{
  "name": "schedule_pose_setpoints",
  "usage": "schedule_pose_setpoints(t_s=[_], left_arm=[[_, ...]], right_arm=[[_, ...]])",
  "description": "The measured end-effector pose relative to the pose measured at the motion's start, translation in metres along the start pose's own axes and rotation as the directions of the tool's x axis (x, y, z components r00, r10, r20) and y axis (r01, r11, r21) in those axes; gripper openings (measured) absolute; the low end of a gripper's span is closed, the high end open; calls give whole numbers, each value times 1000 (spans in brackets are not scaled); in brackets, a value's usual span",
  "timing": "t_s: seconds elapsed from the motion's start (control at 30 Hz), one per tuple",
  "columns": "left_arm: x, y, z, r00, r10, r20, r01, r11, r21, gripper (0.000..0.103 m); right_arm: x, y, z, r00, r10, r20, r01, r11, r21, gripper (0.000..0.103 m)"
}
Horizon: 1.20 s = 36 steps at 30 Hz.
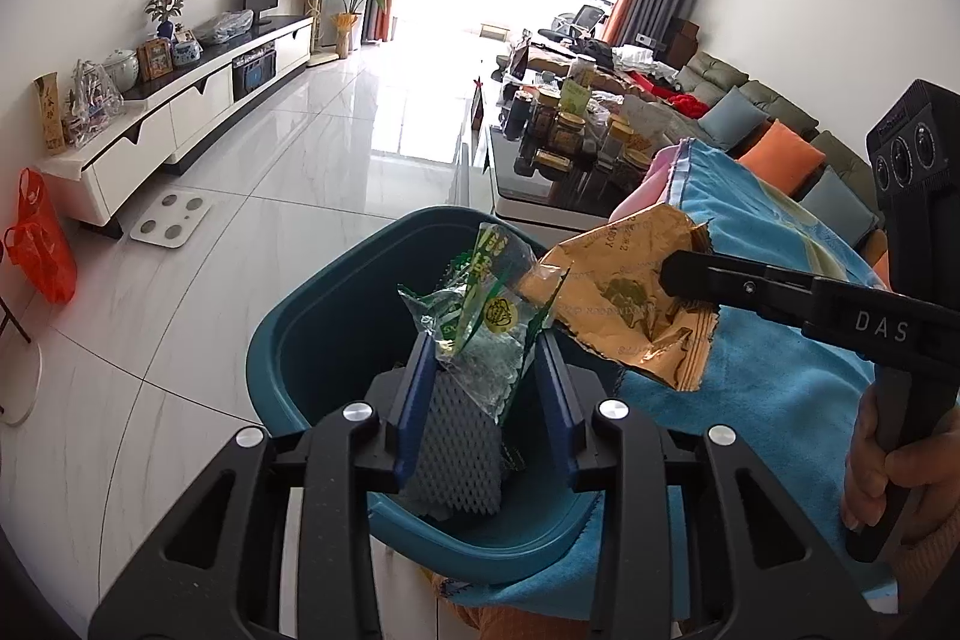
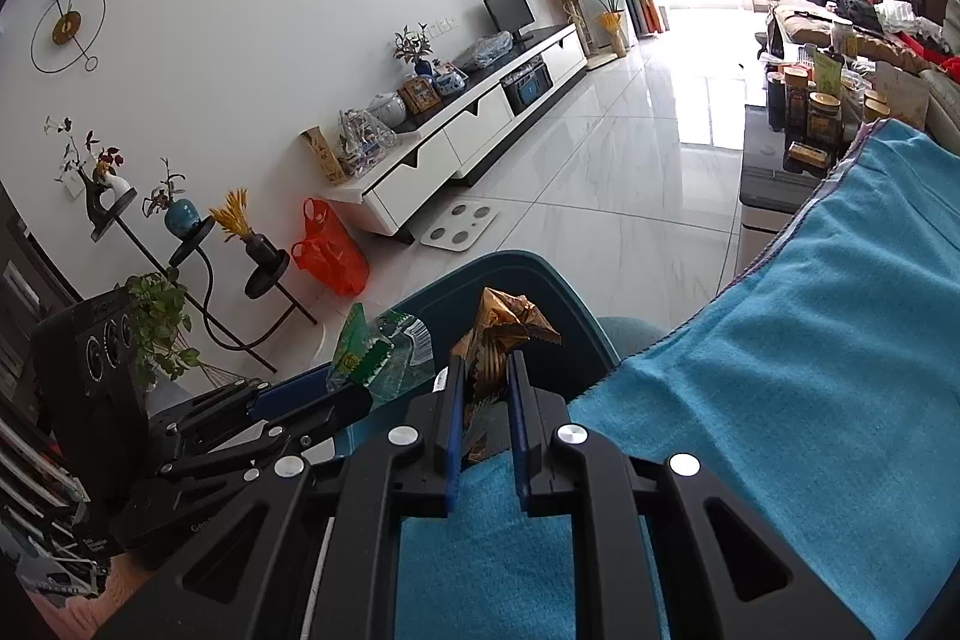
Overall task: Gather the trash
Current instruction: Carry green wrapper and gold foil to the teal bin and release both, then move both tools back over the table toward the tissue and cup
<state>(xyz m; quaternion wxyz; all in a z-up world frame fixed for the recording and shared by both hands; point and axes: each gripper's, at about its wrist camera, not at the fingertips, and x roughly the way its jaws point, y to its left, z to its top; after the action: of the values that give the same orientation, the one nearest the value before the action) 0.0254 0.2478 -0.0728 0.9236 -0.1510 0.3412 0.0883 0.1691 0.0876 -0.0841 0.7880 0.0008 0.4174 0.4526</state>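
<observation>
My left gripper (image 1: 483, 358) held a crumpled green-and-clear wrapper (image 1: 480, 322) between its blue fingers (image 1: 420, 388), pinched at the wrapper's lower part, directly over the open mouth of the teal bin (image 1: 312, 316). Inside the bin a piece of white foam netting (image 1: 456, 454) lay against the near wall, just below the wrapper; I could not make out anything else in there.

My right gripper (image 2: 486, 370) had its fingers (image 2: 453, 424) drawn narrow and clamped on a gold foil wrapper (image 2: 507, 322), which stuck up past the fingertips. In the left wrist view that gold wrapper (image 1: 630, 304) hung at the bin's right rim, its tip touching or overlapping the green one; I could not tell which. A person's hand (image 1: 894, 466) gripped the right gripper's handle.

A blue towel (image 2: 780, 370) covered the surface beside the bin, its edge draped against the bin's rim. Beyond it stood a dark worktop (image 1: 540, 190) crowded with jars (image 1: 564, 130). An orange plastic bag (image 2: 330, 250) sat on the white tiled floor (image 1: 270, 160) near the low white cabinet (image 1: 180, 112).
</observation>
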Motion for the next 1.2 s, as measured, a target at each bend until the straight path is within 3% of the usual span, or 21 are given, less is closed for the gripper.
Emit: schedule_pose_setpoints(t_s=[0.43,0.7,0.9,1.2], left_arm=[[40,10,-4,997,20,-70,-24,998,-51,38],[50,14,-10,996,24,-86,-30,997,-73,43],[27,2,-4,1000,-1,-21,0,999,-46,50],[-12,-62,7,987,-147,66,141,986,87,61]], right_arm=[[24,5,8,996,-18,-83,18,1000,6,17],[9,-5,1,998,-15,-63,17,1000,24,21],[-24,-8,-11,1000,-20,-18,20,1000,-6,28],[-110,-33,-39,988,-100,116,100,995,-2,35]])
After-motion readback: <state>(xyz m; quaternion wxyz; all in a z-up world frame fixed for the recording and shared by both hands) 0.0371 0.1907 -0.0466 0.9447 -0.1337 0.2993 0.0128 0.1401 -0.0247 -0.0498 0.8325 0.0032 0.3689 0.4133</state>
